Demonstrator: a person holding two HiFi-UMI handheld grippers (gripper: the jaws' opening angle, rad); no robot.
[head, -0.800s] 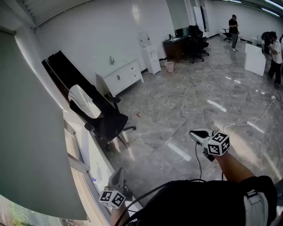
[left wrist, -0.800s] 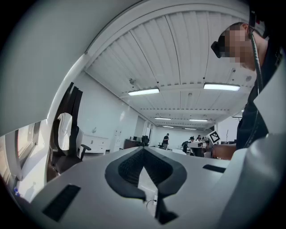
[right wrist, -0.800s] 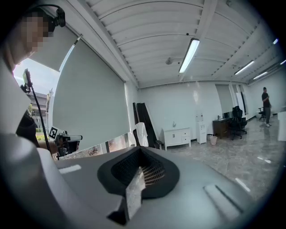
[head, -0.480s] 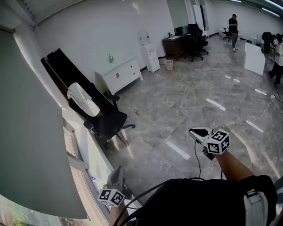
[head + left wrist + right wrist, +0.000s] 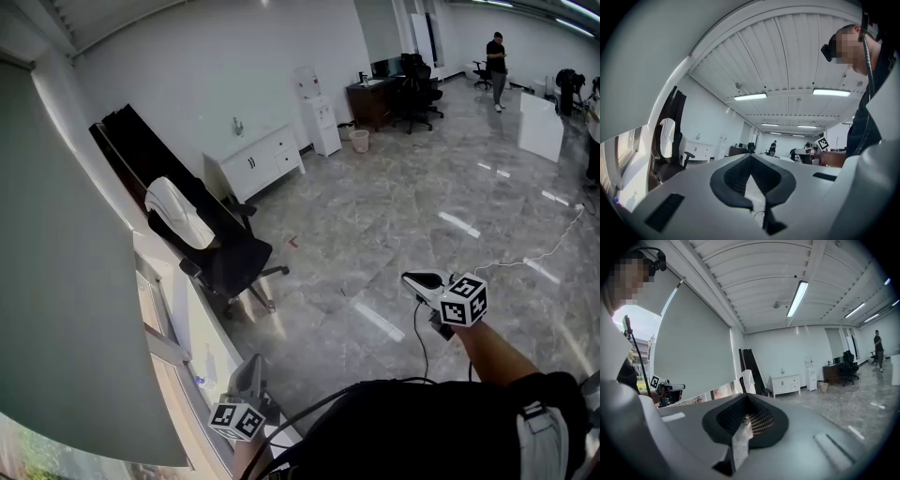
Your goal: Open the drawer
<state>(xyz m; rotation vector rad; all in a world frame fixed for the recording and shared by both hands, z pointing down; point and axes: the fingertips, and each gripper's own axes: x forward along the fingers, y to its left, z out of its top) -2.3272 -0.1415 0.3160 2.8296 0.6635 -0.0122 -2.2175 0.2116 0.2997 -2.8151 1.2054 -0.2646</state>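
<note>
A white low cabinet (image 5: 262, 161) with drawers stands against the far wall, well beyond both grippers; it also shows small in the right gripper view (image 5: 787, 383) and the left gripper view (image 5: 701, 151). My left gripper (image 5: 247, 380) is low at the bottom left, beside the window ledge, its jaws shut on nothing (image 5: 751, 157). My right gripper (image 5: 422, 280) is held out over the marble floor at the lower right, pointing towards the far wall. Its jaws look shut and hold nothing (image 5: 747, 399). Neither gripper touches the cabinet.
A black office chair (image 5: 225, 258) with a white garment on it stands between me and the cabinet, with dark panels (image 5: 141, 155) leaning on the wall behind. A roller blind (image 5: 66, 281) fills the left. A water dispenser (image 5: 323, 122), a desk (image 5: 375, 94) and people (image 5: 495, 56) are far back.
</note>
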